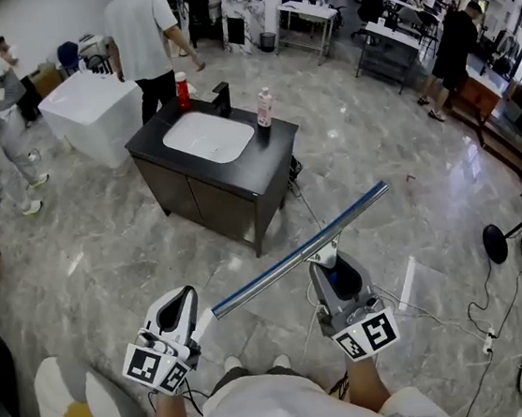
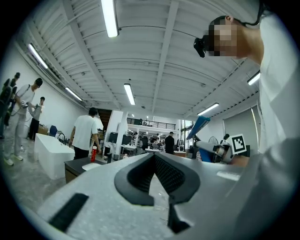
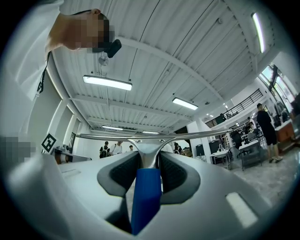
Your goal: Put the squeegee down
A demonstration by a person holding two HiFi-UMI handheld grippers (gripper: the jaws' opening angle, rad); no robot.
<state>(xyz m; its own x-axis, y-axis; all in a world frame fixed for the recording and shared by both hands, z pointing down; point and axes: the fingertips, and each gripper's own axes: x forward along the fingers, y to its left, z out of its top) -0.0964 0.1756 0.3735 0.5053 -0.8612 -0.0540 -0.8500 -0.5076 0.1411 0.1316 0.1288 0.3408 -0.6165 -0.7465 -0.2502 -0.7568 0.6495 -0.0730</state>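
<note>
The squeegee (image 1: pixel 295 255) has a long metal blade bar and a blue handle (image 3: pixel 146 197). My right gripper (image 1: pixel 331 265) is shut on that handle, and the blade (image 3: pixel 140 135) lies crosswise just past the fingertips in the right gripper view. The tool hangs in the air over the marble floor, in front of my body. My left gripper (image 1: pixel 182 299) is level to the left of it, near the blade's left end, with its pads (image 2: pixel 164 171) meeting at the tip and nothing between them. The left gripper view shows the blue of the squeegee (image 2: pixel 199 126) off to the right.
A black vanity cabinet (image 1: pixel 275 168) with a white sink (image 1: pixel 208 136), a red bottle (image 1: pixel 182 90) and a pale bottle (image 1: pixel 265 107) stands ahead. A white tub (image 1: pixel 93 110) and several people are behind it. Cables (image 1: pixel 481 308) and a fan base (image 1: pixel 495 243) lie at right.
</note>
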